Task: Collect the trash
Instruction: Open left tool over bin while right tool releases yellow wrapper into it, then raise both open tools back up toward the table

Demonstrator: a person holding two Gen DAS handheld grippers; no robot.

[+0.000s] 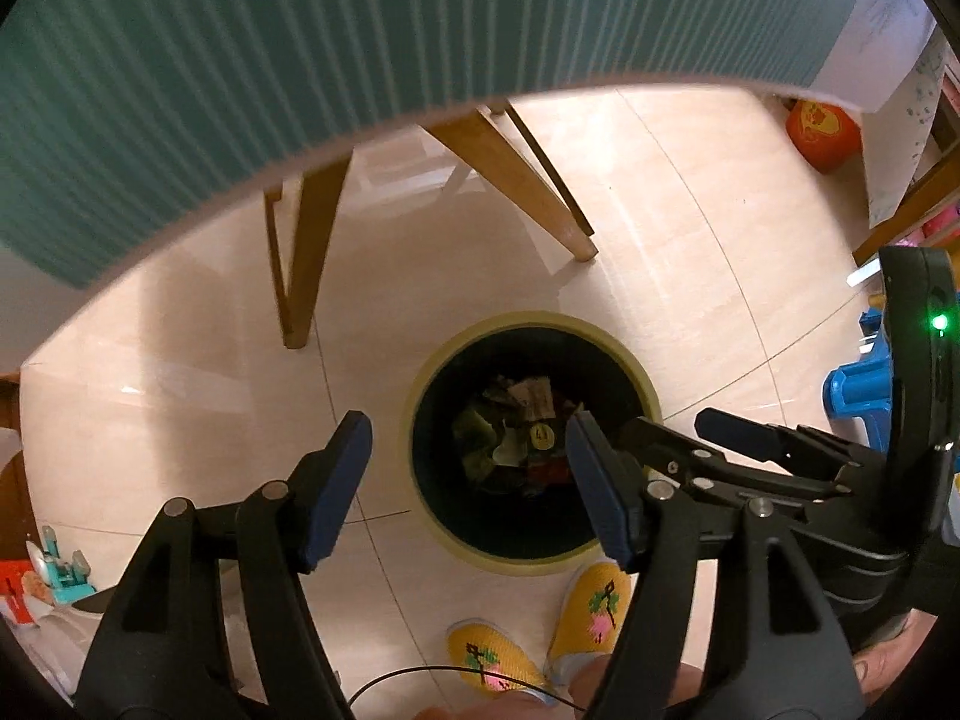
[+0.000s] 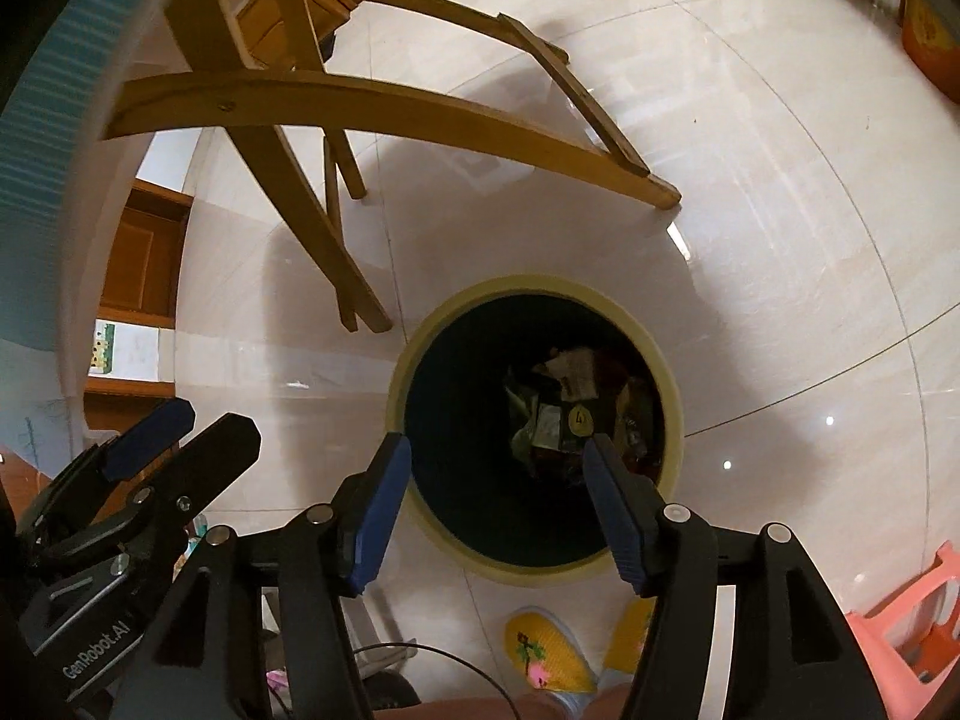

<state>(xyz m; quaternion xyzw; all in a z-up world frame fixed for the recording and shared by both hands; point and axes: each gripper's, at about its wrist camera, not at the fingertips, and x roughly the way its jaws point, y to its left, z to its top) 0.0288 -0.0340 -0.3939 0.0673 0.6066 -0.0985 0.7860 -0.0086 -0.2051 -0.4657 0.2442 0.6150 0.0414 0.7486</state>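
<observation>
Glossy pale floor tiles (image 1: 660, 228) carry a round waste bin (image 1: 636, 360) with a cream rim, standing at 6 o'clock from the wooden table legs (image 1: 528, 180). Crumpled trash (image 1: 516, 426) lies at its bottom. Both the left tongs (image 1: 468, 462) and right tongs (image 2: 498, 480) hang spread wide above the bin, holding nothing. Yellow embroidered slippers (image 1: 594, 612) stand just beside the bin's 6 o'clock edge.
</observation>
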